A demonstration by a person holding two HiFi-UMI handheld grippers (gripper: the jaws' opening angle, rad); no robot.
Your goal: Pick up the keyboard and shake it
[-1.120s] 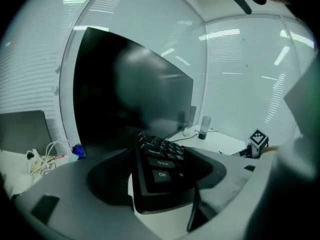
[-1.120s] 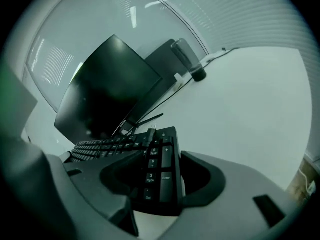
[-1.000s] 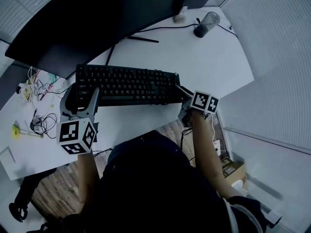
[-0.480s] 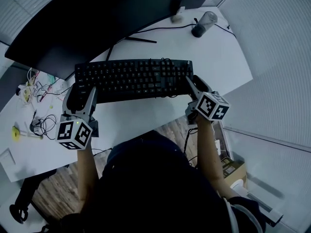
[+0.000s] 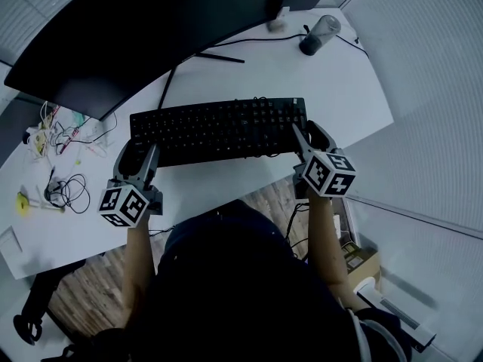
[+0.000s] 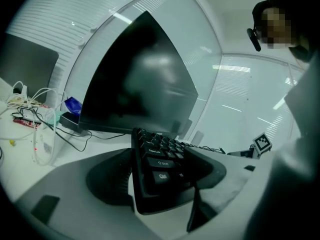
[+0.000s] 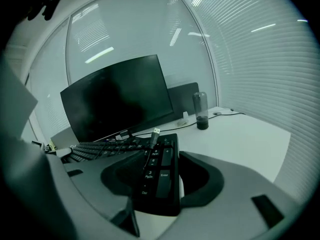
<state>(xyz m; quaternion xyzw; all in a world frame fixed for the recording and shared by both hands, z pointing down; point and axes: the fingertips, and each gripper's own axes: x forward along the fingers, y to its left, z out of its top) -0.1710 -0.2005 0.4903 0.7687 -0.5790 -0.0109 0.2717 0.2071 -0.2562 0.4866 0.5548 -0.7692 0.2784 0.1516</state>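
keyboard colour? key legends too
The keyboard is black, with pale key legends. It shows best in the right gripper view.

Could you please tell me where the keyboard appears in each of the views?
Head view: keyboard at centre, in front of the monitor.
Left gripper view: its left end low centre, between the jaws.
Right gripper view: its numpad end low centre, between the closing jaws.
Shared landmark: the dark monitor.

Right hand-held gripper [image 7: 163, 190], lower centre: jaws closing around number-pad end of black keyboard [image 7: 161, 164]. USB plug [image 7: 155, 132] over the keys. Behind: dark monitor [image 7: 117, 96], tumbler [image 7: 201, 111], white tabletop [image 7: 245, 134].
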